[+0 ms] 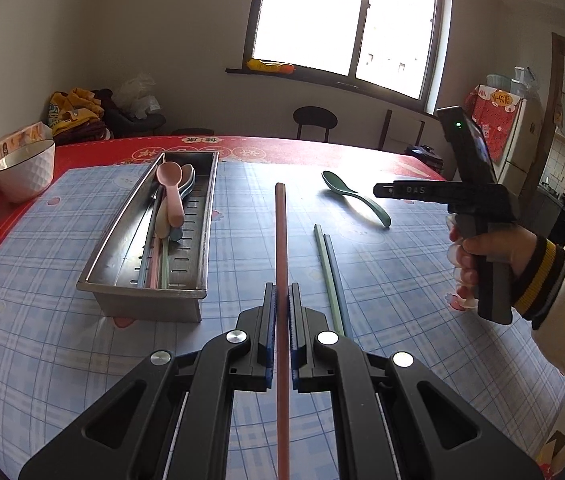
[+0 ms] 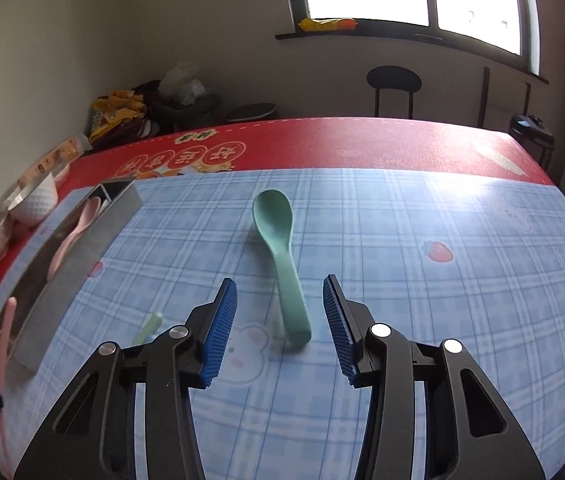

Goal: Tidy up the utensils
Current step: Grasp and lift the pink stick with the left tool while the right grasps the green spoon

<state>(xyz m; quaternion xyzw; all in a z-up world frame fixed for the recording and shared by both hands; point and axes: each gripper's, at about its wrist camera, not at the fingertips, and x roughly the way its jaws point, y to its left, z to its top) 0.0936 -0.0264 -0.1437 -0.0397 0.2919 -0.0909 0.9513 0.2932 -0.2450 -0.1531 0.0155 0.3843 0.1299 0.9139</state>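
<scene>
Above the plaid tablecloth (image 1: 402, 280), the left gripper (image 1: 282, 300) clamps a pink chopstick (image 1: 281, 232) lengthwise, matching the steel utensil tray (image 1: 142, 304) alongside; the right gripper (image 2: 280, 312) gapes around the green spoon (image 2: 282, 256) handle, apparently preparing to grab.

A: What is the tray (image 1: 122, 240) made of?
B: Brushed metal, dull sheen. The green spoon (image 2: 282, 256) looks like matt plastic.
A: And the surface (image 2: 402, 240)?
B: Glossy, smooth checked cover.

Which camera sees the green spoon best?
The right wrist view: the green spoon lies whole and near, just ahead of the open right gripper. The left wrist view shows the same spoon small, farther off and glared by window light.
</scene>
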